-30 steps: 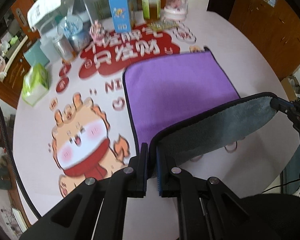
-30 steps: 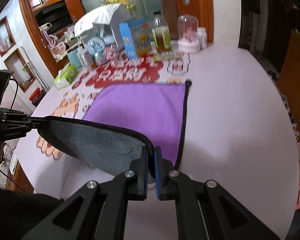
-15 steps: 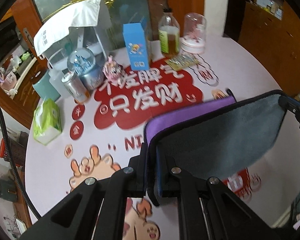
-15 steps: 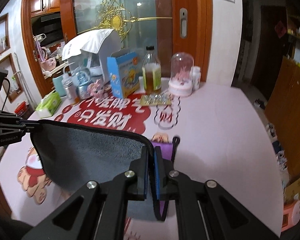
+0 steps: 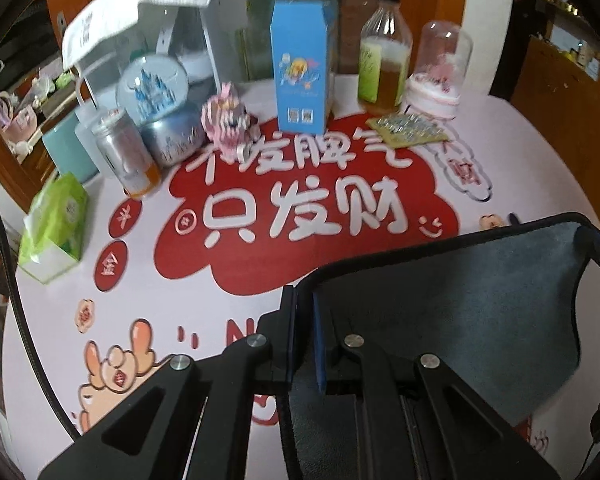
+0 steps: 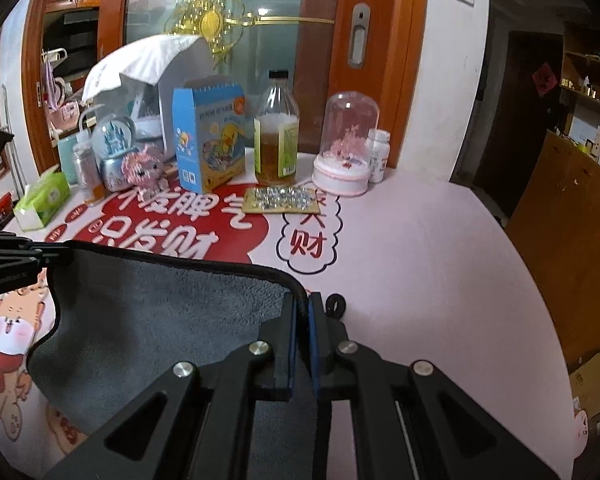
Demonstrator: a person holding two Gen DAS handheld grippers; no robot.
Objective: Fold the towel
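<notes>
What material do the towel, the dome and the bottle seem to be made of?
Towel: soft fleecy cloth, probably microfibre; the grey side has a fuzzy matte nap and a stitched black edge.
Dome: clear glass or plastic, I cannot tell which; it is glossy and the pink ornament shows through.
Bottle: clear, likely plastic; amber liquid shows through.

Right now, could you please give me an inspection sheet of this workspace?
Surface: round table under a pink cartoon-print cover with red Chinese lettering.
Job's things: towel, grey side facing the cameras, black-edged, lifted and stretched between both grippers.
Clutter: blue carton, bottle of amber liquid, glass dome, snow globe, green tissue pack, all at the far edge.
Grippers: left gripper and right gripper each shut on a towel corner.
Cables: black cable at the left gripper's side.
Surroundings: wooden door, wooden cabinets.
</notes>
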